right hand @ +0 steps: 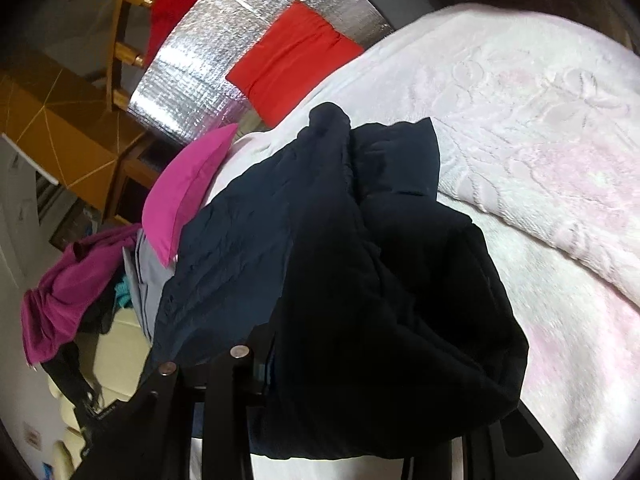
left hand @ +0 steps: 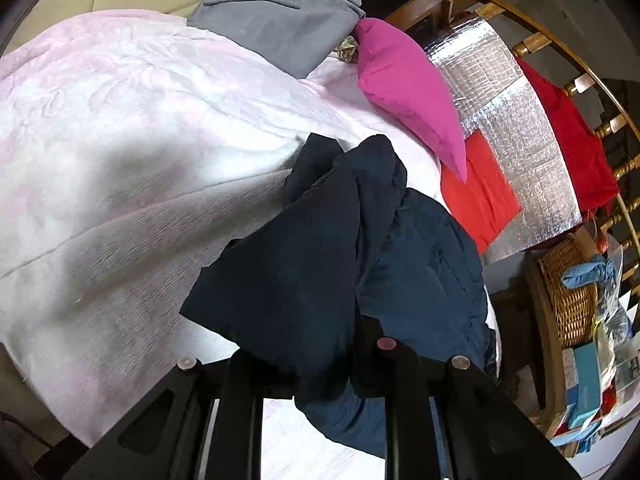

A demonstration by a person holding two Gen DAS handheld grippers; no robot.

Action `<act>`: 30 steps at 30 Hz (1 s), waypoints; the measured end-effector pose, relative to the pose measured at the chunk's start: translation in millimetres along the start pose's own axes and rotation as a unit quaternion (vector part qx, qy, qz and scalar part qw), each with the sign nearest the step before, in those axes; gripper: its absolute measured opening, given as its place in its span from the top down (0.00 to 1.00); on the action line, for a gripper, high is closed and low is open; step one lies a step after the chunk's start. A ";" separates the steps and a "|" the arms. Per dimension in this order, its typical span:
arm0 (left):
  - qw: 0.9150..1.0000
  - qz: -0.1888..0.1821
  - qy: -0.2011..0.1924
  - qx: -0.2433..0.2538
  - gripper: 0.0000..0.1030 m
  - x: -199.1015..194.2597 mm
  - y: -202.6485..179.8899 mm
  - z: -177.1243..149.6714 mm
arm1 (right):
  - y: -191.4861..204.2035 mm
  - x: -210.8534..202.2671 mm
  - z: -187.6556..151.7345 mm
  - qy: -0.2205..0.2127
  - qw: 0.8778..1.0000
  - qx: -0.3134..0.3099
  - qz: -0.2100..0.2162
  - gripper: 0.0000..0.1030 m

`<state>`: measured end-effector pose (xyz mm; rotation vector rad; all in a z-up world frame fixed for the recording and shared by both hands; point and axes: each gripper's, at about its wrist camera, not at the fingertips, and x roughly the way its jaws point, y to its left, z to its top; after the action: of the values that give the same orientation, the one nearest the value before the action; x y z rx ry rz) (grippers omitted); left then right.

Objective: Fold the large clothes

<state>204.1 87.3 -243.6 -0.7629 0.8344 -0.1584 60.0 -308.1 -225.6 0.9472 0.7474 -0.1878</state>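
Left wrist view: the left gripper [left hand: 340,360] pinches a bunched fold of the navy garment [left hand: 320,264], which drapes over its fingers and hides their tips. It hangs over the near right edge of the pale pink blanket [left hand: 132,128]; open blanket stretches left. A magenta cushion [left hand: 408,88] and grey folded cloth [left hand: 280,28] lie beyond.

Right wrist view: the right gripper [right hand: 320,380] pinches the same garment [right hand: 360,280], fingertips buried in cloth. Bare blanket [right hand: 540,140] lies right; an orange cloth [right hand: 296,60] sits on foil sheeting [right hand: 192,76].
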 end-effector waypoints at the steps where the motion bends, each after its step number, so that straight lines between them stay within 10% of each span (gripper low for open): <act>1: 1.000 0.004 0.005 0.004 0.81 1.9 0.4 0.3 | -0.8 -0.8 -1.2 0.001 1.000 -0.001 0.000 0.62; 11: 0.995 0.039 0.084 0.036 0.42 -3.7 19.6 13.2 | -24.8 -22.7 12.8 0.076 0.997 0.008 0.002 0.38; 20: 0.981 0.134 -0.011 0.138 0.33 -58.2 7.6 48.3 | -47.3 -74.0 42.9 0.019 1.000 0.014 0.003 0.27; 30: 0.959 0.212 0.035 0.185 0.31 35.1 -29.8 44.4 | -36.3 16.8 74.6 0.064 0.997 0.032 -0.001 0.31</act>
<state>264.5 75.5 -226.3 -0.2175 0.9835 0.0430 92.9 -385.7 -234.0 1.0264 0.8641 -0.1558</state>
